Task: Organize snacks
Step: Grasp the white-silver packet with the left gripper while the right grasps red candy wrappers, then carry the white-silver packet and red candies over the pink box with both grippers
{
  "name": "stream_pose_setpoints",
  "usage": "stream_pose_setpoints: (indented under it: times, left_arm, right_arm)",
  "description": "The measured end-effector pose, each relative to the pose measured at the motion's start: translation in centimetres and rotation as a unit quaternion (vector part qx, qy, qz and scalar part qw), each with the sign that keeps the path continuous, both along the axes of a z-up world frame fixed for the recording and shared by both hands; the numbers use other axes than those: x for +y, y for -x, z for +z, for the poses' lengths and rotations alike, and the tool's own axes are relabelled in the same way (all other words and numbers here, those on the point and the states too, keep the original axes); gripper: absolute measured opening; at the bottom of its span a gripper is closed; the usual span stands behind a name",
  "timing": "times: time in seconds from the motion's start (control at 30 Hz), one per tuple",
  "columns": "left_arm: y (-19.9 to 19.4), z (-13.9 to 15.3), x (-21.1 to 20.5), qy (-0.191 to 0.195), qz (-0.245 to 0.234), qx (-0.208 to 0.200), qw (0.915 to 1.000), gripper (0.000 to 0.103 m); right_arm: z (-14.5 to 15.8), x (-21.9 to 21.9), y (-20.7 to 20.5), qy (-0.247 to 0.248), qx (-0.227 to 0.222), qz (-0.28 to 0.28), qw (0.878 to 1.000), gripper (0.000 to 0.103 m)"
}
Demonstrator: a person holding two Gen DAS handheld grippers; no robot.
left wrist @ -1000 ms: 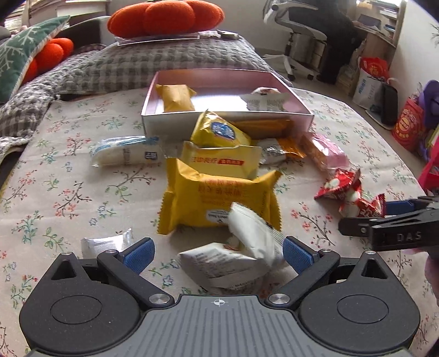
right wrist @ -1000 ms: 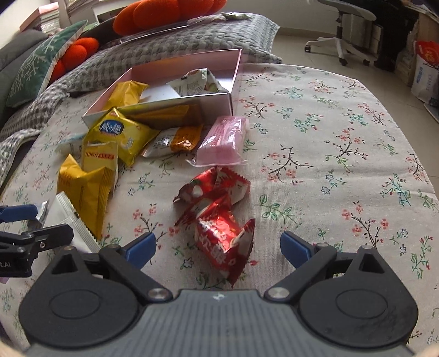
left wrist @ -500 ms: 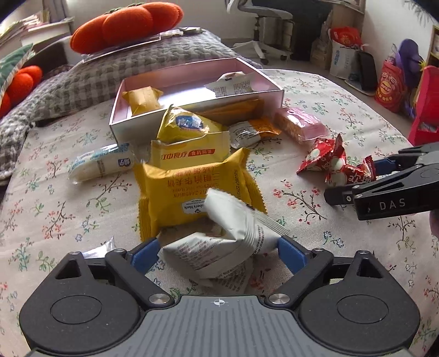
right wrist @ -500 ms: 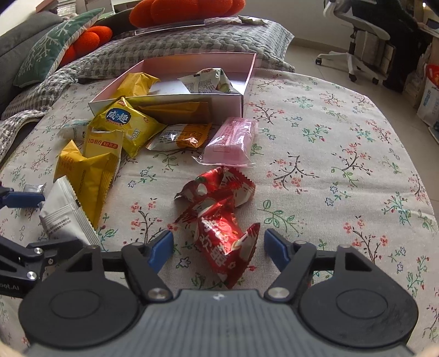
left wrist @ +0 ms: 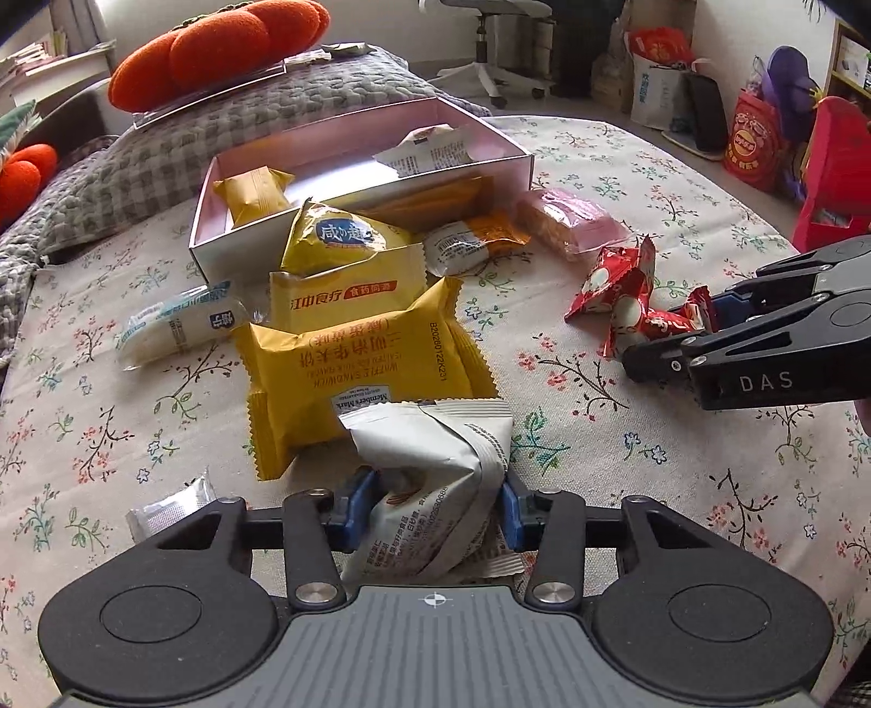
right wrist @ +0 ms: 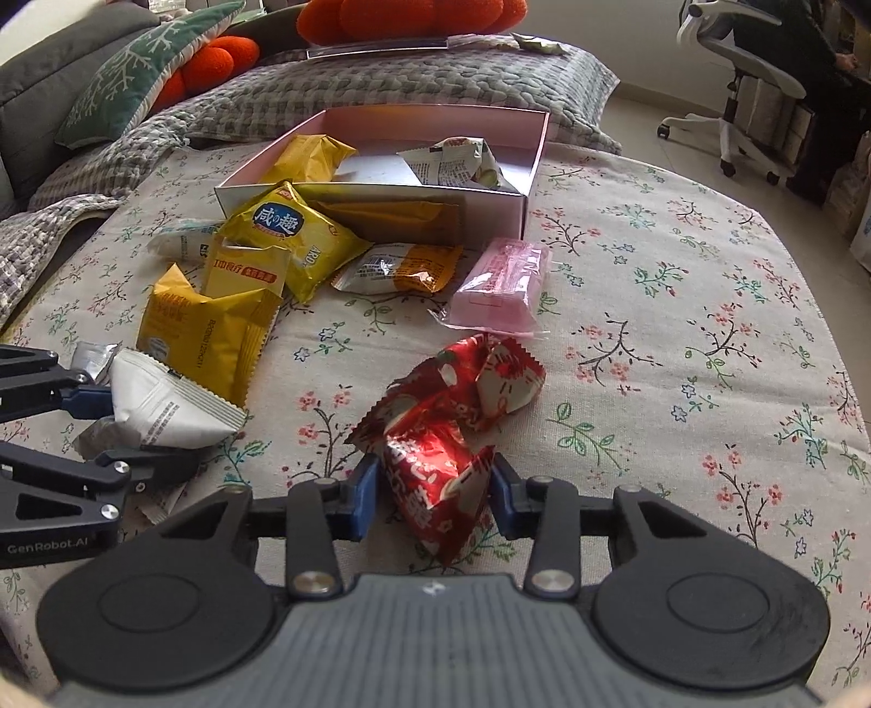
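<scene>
On the flowered tablecloth, my left gripper (left wrist: 433,506) has its jaws closing, and both blue pads press a crumpled white snack packet (left wrist: 435,441). My right gripper (right wrist: 433,493) is closing too, its pads squeezing a red snack packet (right wrist: 435,479). Each gripper shows in the other's view: the right gripper (left wrist: 697,327) at the right edge, the left gripper (right wrist: 125,430) at the left edge with the white packet (right wrist: 163,408). The open pink box (left wrist: 359,218) at the back holds a yellow packet (left wrist: 253,190) and a printed white one (left wrist: 430,150).
Loose snacks lie in front of the box: a large yellow packet (left wrist: 354,370), smaller yellow ones, a white-and-blue packet (left wrist: 174,321), a pink packet (right wrist: 506,278), and another red packet (right wrist: 490,376). A grey quilt (right wrist: 435,71) and orange cushion (left wrist: 218,49) sit behind.
Both pairs of jaws have narrowed from wide open onto their packets, the left on the white one, the right on the red one. Both views have rolled slightly.
</scene>
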State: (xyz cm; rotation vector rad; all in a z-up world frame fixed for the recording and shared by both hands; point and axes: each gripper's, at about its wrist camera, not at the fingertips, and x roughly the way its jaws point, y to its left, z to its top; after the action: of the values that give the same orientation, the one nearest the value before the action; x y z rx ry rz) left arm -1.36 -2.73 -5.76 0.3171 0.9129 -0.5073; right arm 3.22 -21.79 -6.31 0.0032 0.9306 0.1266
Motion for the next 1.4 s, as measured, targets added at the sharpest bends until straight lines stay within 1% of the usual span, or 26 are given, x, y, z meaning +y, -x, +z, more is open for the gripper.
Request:
stream_pose_setpoints:
  times: [0.07,0.27,0.57,0.7,1.07,1.4]
  left_arm:
    - [0.0,0.1,0.0,0.003,-0.001,0.003,1.0,0.042]
    - [0.3,0.6,-0.2,0.014,-0.014,0.01,0.9998,0.041]
    - [0.2,0.6,-0.6,0.014,-0.017,0.023,0.9995,0.041]
    - [0.4,1.0,-0.8,0.022,-0.021,0.019,0.9994,0.041]
    - [0.4,1.3,-0.6,0.028,-0.016,0.018,0.9993,0.041]
    - [0.4,1.5,-0.7,0.032,-0.019,0.018,0.9992,0.041]
  right_arm:
    - [0.2,0.0,0.0,-0.003,-0.002,0.001,1.0,0.034]
    - [0.4,0.1,0.0,-0.012,0.0,0.009,1.0,0.033]
    - [-0.2,1.0,-0.2,0.005,0.008,0.029,1.0,0.035]
    - [-0.2,1.4,-0.4,0.013,0.005,0.031,0.999,0.032]
    - [0.8,1.0,-0.3,-0.013,0.002,0.023,1.0,0.031]
    - [1.5,1.1,-0.3,-0.022,-0.007,0.023,0.999,0.031]
